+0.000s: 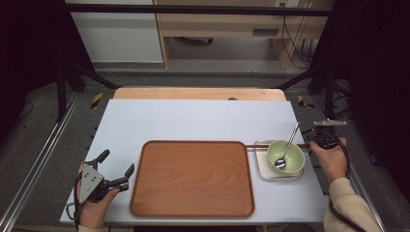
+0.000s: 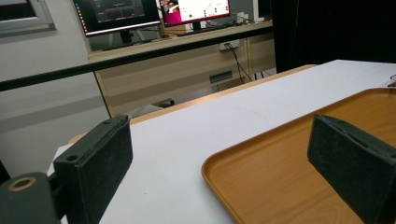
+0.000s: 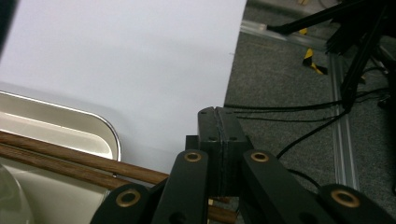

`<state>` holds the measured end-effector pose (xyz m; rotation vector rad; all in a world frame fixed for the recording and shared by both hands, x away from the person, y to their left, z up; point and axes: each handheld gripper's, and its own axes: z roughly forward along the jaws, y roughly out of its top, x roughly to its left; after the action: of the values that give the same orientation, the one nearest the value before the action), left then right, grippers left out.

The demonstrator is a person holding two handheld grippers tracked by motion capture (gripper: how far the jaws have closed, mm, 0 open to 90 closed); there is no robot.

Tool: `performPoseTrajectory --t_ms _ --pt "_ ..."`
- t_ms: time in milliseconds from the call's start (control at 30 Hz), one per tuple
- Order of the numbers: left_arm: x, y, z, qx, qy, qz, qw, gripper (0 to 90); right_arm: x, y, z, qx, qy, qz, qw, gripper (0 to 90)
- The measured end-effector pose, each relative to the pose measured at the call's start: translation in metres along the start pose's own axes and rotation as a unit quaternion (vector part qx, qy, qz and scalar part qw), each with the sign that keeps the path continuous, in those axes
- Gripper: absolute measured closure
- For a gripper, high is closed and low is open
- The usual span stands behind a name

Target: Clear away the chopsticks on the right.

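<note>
A green bowl (image 1: 291, 151) with a metal spoon (image 1: 289, 143) in it stands on a small white tray (image 1: 261, 166) at the table's right. Two dark wooden chopsticks (image 1: 255, 145) lie across that tray behind the bowl. In the right gripper view the chopsticks (image 3: 70, 157) run under my right gripper (image 3: 218, 112), whose jaws are pressed flat together. The right gripper (image 1: 315, 138) sits at the table's right edge. My left gripper (image 1: 117, 163) rests open at the front left, beside a large brown tray (image 1: 192, 178). Nothing lies between the left gripper's (image 2: 224, 154) jaws.
The brown tray (image 2: 289, 158) is bare and takes up the middle of the white tabletop (image 1: 193, 121). Dark frame bars and floor rails flank the table, and cables (image 3: 299, 112) trail on the grey floor to the right.
</note>
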<state>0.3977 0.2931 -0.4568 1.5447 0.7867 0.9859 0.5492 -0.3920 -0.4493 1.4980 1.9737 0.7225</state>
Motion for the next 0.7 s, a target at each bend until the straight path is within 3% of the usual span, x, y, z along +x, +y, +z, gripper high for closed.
performPoseTrajectory --t_ms 333,700 --pt "-0.001 0.000 0.001 0.001 -0.002 0.003 1.0000 6.4 0.005 0.004 0.007 0.046 0.015 -0.043 0.9979 90.0" --pt "-0.001 -0.001 0.001 0.002 -0.006 0.002 1.0000 6.3 0.008 -0.004 -0.004 0.065 0.043 -0.058 0.9952 90.0"
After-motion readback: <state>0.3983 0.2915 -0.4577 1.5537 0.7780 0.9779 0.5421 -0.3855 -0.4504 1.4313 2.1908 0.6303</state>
